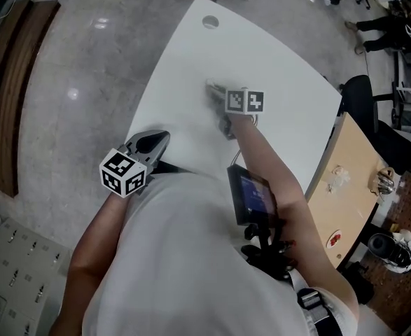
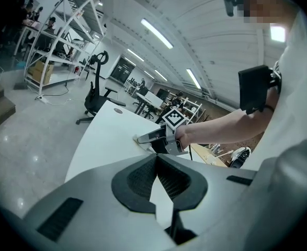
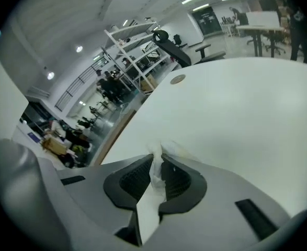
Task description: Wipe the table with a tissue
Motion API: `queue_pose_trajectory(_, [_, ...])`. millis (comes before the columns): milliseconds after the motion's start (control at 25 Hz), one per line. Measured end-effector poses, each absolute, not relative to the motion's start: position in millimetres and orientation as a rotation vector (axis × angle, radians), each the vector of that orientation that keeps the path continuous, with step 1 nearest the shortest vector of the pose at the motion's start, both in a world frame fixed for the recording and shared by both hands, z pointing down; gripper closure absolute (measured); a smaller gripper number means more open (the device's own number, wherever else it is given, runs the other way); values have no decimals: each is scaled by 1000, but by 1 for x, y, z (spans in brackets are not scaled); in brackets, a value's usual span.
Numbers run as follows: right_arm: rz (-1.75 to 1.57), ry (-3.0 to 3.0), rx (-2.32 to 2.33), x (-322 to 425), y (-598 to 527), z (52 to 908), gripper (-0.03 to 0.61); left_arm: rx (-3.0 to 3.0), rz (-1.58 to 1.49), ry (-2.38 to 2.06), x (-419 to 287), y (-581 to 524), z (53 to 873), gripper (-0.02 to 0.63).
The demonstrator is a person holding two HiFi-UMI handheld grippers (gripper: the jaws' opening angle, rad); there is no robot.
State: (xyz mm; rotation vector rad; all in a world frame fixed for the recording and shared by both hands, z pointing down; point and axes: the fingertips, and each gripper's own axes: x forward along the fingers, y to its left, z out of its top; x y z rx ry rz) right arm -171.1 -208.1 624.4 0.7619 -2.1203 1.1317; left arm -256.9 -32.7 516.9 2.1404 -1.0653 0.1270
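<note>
Here the right gripper (image 3: pixel 157 160) is pinching the tissue (image 3: pixel 154 178). A crumpled white strip runs up between its pads, and a small tuft pokes past the tips, low over the white table (image 1: pixel 282 68). The left gripper (image 2: pixel 157 159) is pressed together at the tips with nothing between them. Only the table shows through the gap farther back. It hangs at the near left edge of the table, well apart from the right one, which reaches out over the middle.

A round hole (image 1: pixel 210 22) is let into the far end of the table, and what is inside it cannot be made out. On the floor by the wooden desk (image 1: pixel 345 180) at the right stands a dark round vessel (image 1: pixel 380 245). Its contents are too small to tell.

In the head view the right gripper is smeared by motion, so the tissue cannot be told from the tabletop there. From the left gripper view a pale scrap shows under the right gripper's tip, touching the table. The person's torso (image 1: pixel 184 257) and a dark screen (image 1: pixel 251 196) on the chest cover the table's near edge. The items on the desk are too blurred to name.
</note>
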Motion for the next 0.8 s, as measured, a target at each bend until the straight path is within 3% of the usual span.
queue_pose_trajectory(360, [1204, -2321, 522, -196, -139, 583, 526, 2193, 157, -999, -246, -27, 514, 607])
queue_pose_trajectory(800, [1157, -2448, 672, -100, -96, 557, 526, 2314, 240, -812, -193, -29, 509, 606])
